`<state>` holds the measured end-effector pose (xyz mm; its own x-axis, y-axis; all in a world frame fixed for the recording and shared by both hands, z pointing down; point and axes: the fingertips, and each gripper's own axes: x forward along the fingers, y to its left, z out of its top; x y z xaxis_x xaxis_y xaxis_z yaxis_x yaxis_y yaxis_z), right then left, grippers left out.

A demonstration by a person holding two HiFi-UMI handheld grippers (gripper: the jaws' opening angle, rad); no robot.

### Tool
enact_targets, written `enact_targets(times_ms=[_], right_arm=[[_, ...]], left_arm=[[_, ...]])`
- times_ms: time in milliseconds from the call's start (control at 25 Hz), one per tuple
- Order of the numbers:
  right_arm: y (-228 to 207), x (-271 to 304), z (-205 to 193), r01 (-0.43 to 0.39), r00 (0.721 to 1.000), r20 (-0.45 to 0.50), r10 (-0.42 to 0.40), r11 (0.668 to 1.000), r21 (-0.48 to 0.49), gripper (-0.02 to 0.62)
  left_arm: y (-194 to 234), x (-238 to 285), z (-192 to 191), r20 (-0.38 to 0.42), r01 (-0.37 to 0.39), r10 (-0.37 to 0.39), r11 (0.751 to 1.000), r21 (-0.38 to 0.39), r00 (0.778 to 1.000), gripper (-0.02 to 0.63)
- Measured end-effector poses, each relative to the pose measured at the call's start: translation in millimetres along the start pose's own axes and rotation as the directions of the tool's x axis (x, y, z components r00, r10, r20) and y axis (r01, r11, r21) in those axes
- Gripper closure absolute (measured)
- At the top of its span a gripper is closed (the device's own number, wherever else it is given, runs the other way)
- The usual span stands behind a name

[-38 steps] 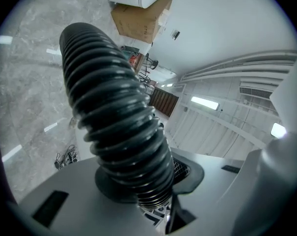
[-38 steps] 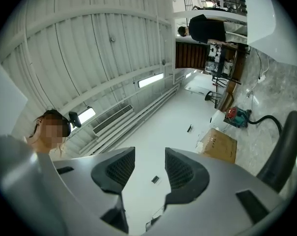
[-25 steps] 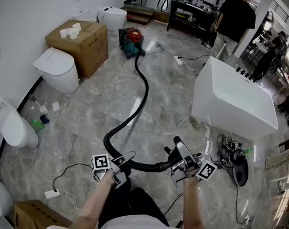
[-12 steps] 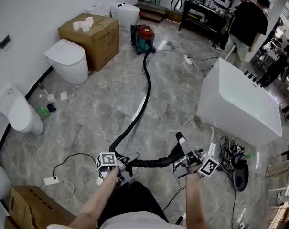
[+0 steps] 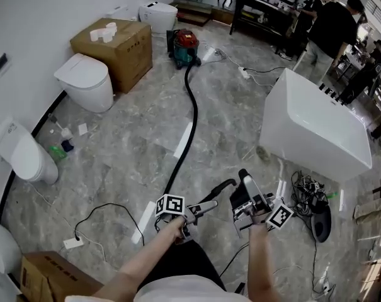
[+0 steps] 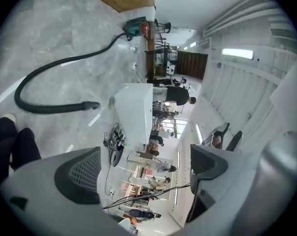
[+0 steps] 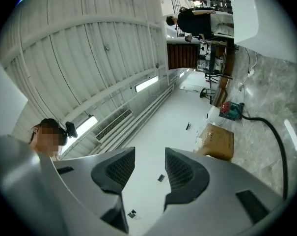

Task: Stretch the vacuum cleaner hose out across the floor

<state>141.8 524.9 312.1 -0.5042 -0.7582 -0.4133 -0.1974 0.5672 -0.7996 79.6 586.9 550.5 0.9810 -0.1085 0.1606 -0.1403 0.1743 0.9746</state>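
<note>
– Two things: what's changed, and where's the hose?

– A second ago your left gripper (image 6: 146, 168) was on the hose (image 5: 194, 115). Its jaws have just been opening and now stand wide apart with nothing between them. Your right gripper (image 7: 149, 163) points upward as before, jaws a little apart and empty. The wide loop the hose made in front of you is gone.

– How does it look now?

– Black and ribbed, it runs almost straight across the floor (image 5: 133, 137) from the vacuum (image 5: 185, 46) toward you, then hooks round near your feet. Its free end (image 6: 89, 104) is clear of both grippers.

– And around it?

– You have the white tub (image 5: 316, 131) to the right of the hose, well apart from it, with a tangle of cables (image 5: 303, 194) at its near corner. Toilets (image 5: 84, 80) and a box (image 5: 118, 43) line the left wall. A thin cord (image 5: 92, 222) lies on the floor to your left. People (image 5: 332, 24) stand at the far end, beyond the tub.
</note>
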Motion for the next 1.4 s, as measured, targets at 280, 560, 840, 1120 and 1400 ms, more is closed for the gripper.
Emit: enact_targets(times_ms=[280, 560, 840, 1120, 1400], right_arm=[[-6, -17, 8, 0.095, 0.994, 0.055, -0.091, 0.993, -0.077, 0.402], [-23, -36, -23, 0.330, 0.928, -0.054, -0.369, 0.879, -0.344, 0.403], [-27, -65, -94, 0.354, 0.805, -0.176, -0.566, 0.697, -0.624, 0.495], [-29, -69, -128, 0.347, 0.742, -0.165, -0.650, 0.582, -0.736, 0.569], [-27, -37, -127, 0.420, 0.759, -0.019, -0.650, 0.513, -0.749, 0.577]], left_arm=[[-15, -43, 14, 0.021, -0.069, 0.065, 0.950, 0.304, 0.998, 0.060], [-51, -100, 38, 0.288, -0.352, 0.203, 0.517, 0.780, 0.936, 0.156], [-90, -147, 34, 0.484, -0.493, 0.094, 0.202, 0.846, 0.870, 0.564], [-116, -140, 18, 0.483, -0.482, 0.016, 0.121, 0.868, 0.875, 0.597], [-136, -129, 19, 0.511, -0.498, -0.042, 0.169, 0.850, 0.858, 0.597]])
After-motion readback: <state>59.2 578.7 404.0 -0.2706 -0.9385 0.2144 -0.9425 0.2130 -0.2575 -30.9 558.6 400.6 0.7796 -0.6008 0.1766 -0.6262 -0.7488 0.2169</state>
